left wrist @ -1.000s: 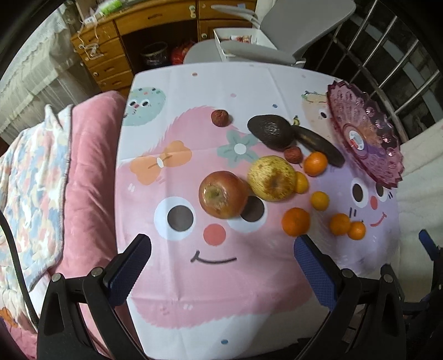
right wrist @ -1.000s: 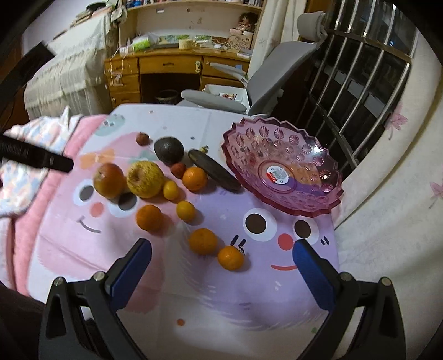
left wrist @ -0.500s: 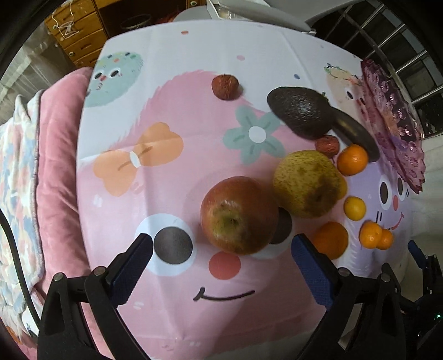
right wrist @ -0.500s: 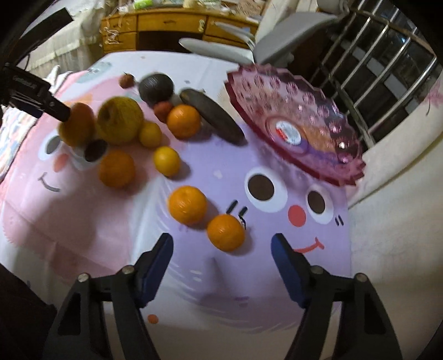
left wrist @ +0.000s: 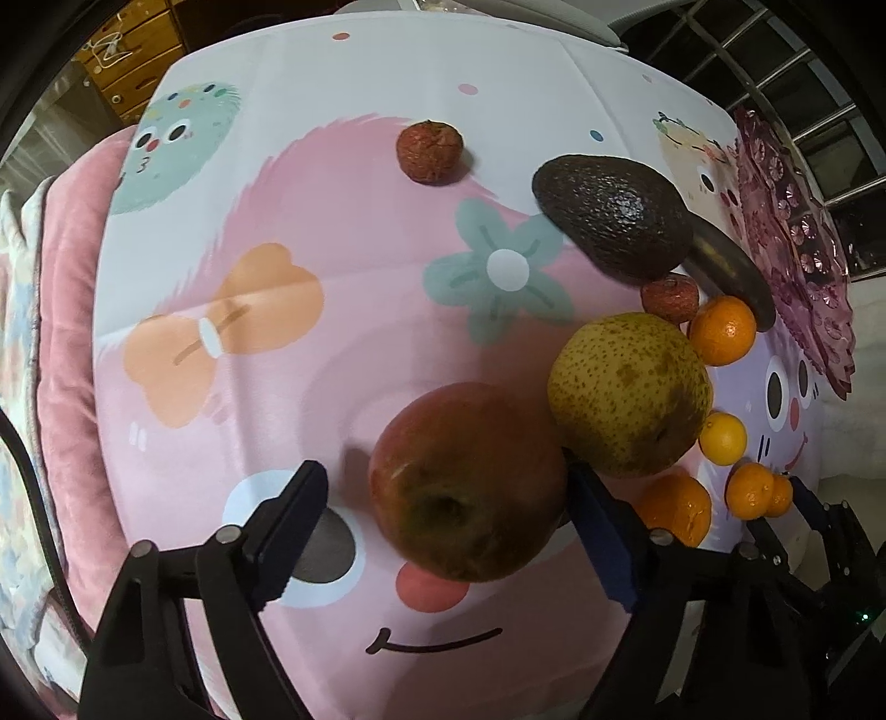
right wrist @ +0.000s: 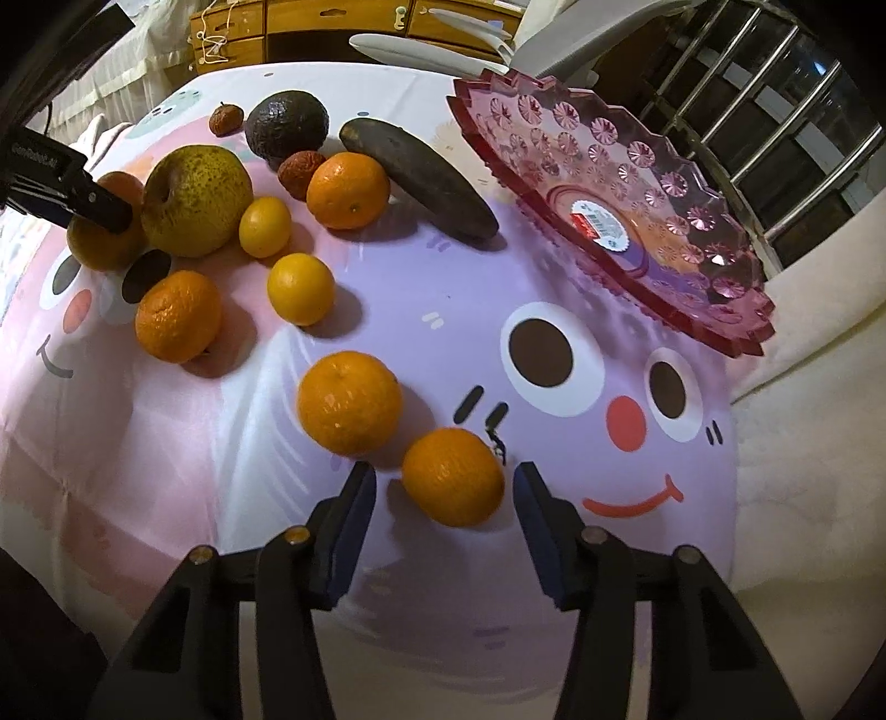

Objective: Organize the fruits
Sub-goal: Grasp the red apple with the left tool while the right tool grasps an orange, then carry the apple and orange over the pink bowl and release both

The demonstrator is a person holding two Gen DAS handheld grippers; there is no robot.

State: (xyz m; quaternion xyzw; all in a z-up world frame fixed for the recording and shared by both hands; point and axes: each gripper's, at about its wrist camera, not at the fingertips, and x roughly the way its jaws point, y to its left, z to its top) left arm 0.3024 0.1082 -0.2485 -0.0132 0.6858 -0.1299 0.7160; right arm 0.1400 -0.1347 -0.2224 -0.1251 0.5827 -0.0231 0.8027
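My left gripper (left wrist: 446, 498) is open around a red apple (left wrist: 468, 482); its right finger (left wrist: 601, 531) touches the apple, the left one stands apart. A yellow pear (left wrist: 628, 393) lies against the apple. My right gripper (right wrist: 443, 501) is open around a small orange (right wrist: 451, 476), with a gap on each side. A pink glass bowl (right wrist: 637, 183) stands empty at the table's right edge. An avocado (left wrist: 614, 213), a dark banana (right wrist: 418, 177), two reddish dried fruits and several oranges lie between the apple and the bowl.
The table wears a cartoon-print cloth (left wrist: 277, 288). A pink cushion (left wrist: 66, 354) lies along its left side. An office chair (right wrist: 443, 44) and a wooden desk (right wrist: 343, 22) stand behind, window bars (right wrist: 775, 94) at the right. A white blanket (right wrist: 819, 387) borders the bowl side.
Both grippers have moved forward and down. The left one now straddles the apple. The right one has narrowed and now straddles the nearest orange.
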